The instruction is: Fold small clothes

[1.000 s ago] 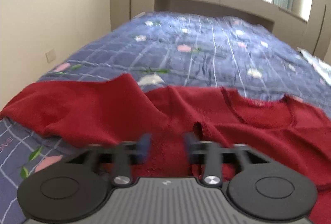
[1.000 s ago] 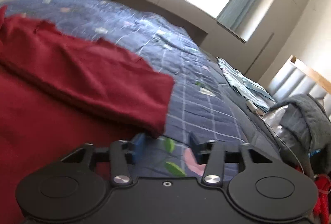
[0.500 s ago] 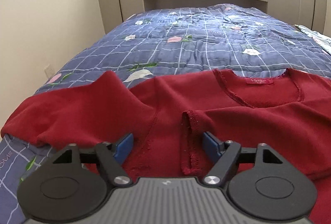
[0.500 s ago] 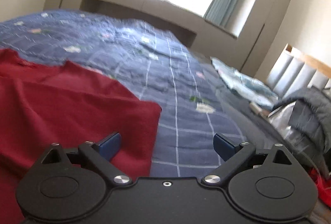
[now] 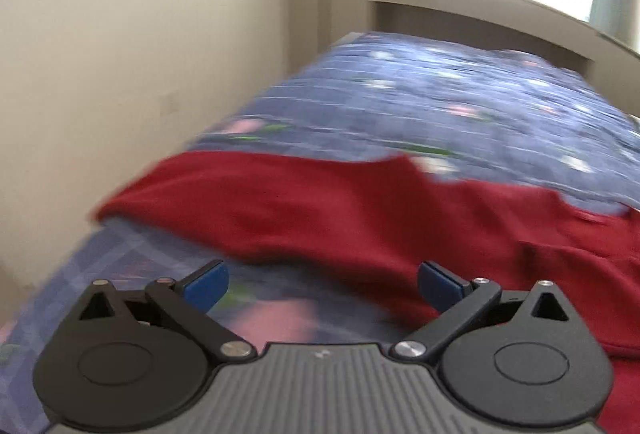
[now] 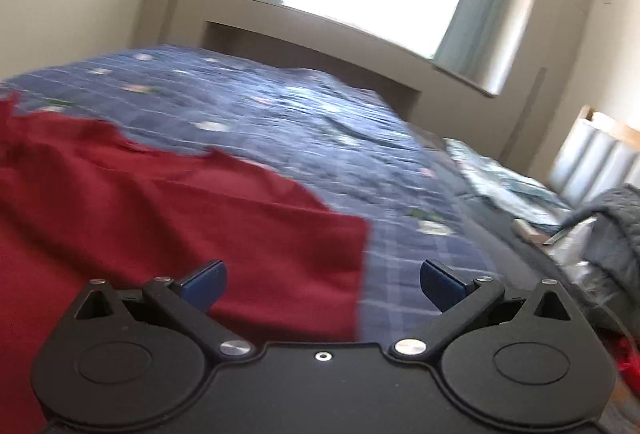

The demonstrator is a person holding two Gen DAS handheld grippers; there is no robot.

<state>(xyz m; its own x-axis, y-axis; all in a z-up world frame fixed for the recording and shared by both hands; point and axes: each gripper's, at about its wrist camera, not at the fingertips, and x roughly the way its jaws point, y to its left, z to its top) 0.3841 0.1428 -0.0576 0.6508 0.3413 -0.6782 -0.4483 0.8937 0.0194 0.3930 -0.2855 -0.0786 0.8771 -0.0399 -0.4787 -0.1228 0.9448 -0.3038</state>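
A red knit sweater lies spread on the blue checked bedspread. In the left wrist view its left sleeve stretches toward the wall side of the bed. My left gripper is open and empty, just in front of that sleeve's lower edge. In the right wrist view the sweater's right sleeve lies flat, its cuff edge ending between the jaws. My right gripper is open and empty, just above the cuff. Both views are motion-blurred.
A beige wall runs close along the bed's left side. A window ledge stands at the bed's far end. A grey garment and a patterned cloth lie at the bed's right edge.
Both grippers have opened wide. The left one swung left, from the sweater's chest toward the left sleeve. The right one stayed by the right sleeve's cuff.
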